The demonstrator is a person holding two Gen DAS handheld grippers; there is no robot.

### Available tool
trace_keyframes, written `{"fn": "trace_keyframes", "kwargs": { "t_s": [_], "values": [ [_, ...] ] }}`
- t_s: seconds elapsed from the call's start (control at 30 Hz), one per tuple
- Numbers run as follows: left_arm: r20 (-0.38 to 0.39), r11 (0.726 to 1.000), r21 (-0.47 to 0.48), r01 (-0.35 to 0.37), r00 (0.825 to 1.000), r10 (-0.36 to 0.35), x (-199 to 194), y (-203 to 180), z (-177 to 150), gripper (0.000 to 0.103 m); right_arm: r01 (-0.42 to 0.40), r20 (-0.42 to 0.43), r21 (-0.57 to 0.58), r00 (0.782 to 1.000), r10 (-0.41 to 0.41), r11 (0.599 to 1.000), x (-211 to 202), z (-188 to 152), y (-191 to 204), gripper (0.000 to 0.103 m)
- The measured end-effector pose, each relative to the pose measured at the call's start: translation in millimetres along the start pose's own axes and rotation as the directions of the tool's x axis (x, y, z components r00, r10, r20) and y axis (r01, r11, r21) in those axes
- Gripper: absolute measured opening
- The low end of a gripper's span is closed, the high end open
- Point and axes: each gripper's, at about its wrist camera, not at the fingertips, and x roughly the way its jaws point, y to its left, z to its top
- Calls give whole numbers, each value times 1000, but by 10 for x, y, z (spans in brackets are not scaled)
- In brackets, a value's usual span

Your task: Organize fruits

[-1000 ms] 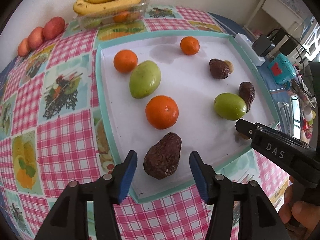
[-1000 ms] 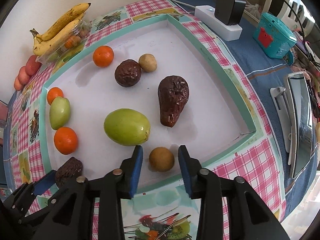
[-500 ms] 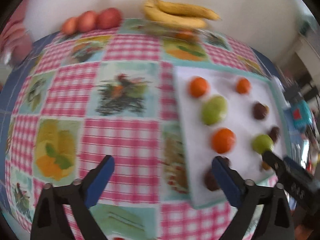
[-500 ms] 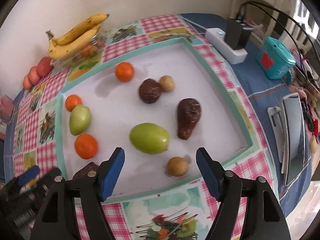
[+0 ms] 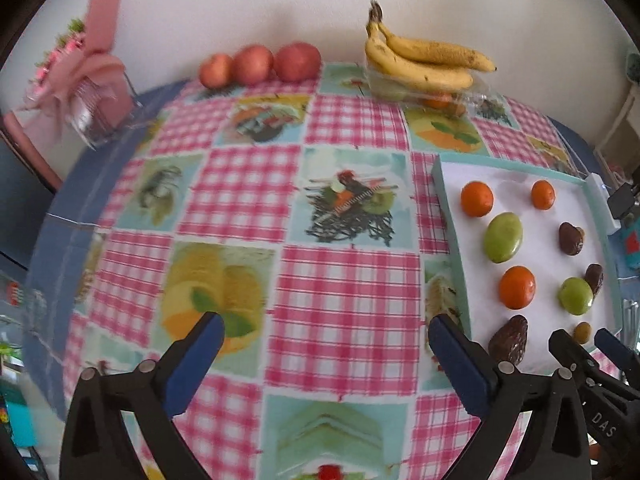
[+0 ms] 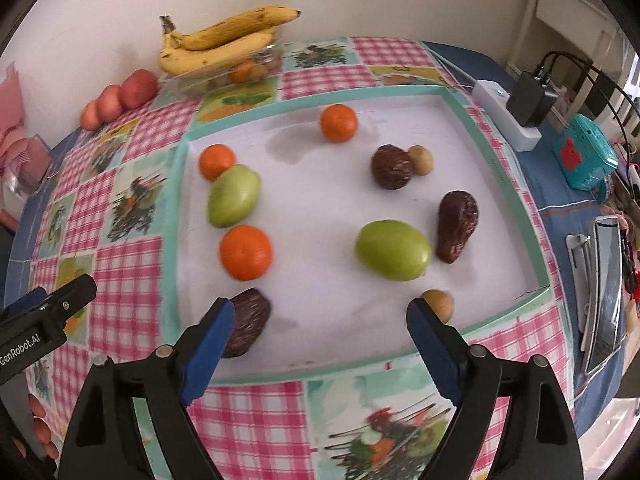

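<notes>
A white tray with a teal rim holds three oranges, two green mangoes, three dark wrinkled fruits and two small brown fruits. My right gripper is open and empty, above the tray's near edge between a dark fruit and a small brown fruit. My left gripper is open and empty over the checked tablecloth, left of the tray.
Bananas lie on a clear box of fruit at the back. Three red apples sit by the wall. A pink holder stands at far left. A power strip, a teal box and a tablet lie right of the tray.
Both grippers opened wide and pulled back from the fruits they framed. The left gripper swung left, off the tray and over the tablecloth. The right gripper drew back and up.
</notes>
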Motion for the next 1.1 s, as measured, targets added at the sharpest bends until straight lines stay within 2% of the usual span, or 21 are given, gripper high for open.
{"fn": "trace_keyframes", "kwargs": {
  "t_s": [0.13,0.23,0.57,0.77,0.9,1.1],
  "values": [
    [84,995,8,-97,992,96,-273,66,-73,103,0,17,-28,1000,1,1000,-104,-83,72,88],
    [131,993,7,-116,985,114,-433,138,-174,103,-5,30,-40,1000,6,999,-189,-165,113,88],
    [118,993,7,-121,986,119,-571,301,-529,103,-18,64,-88,998,24,996,-377,-425,252,88],
    [123,988,27,-150,982,146,-604,327,-605,103,-18,77,-94,997,26,995,-431,-529,272,88],
    [115,991,34,-130,985,126,-596,321,-615,103,-24,74,-110,997,32,994,-428,-554,306,88],
    [72,990,33,-138,988,136,-500,340,-610,103,-16,77,-118,997,25,993,-431,-552,320,88]
  ]
}}
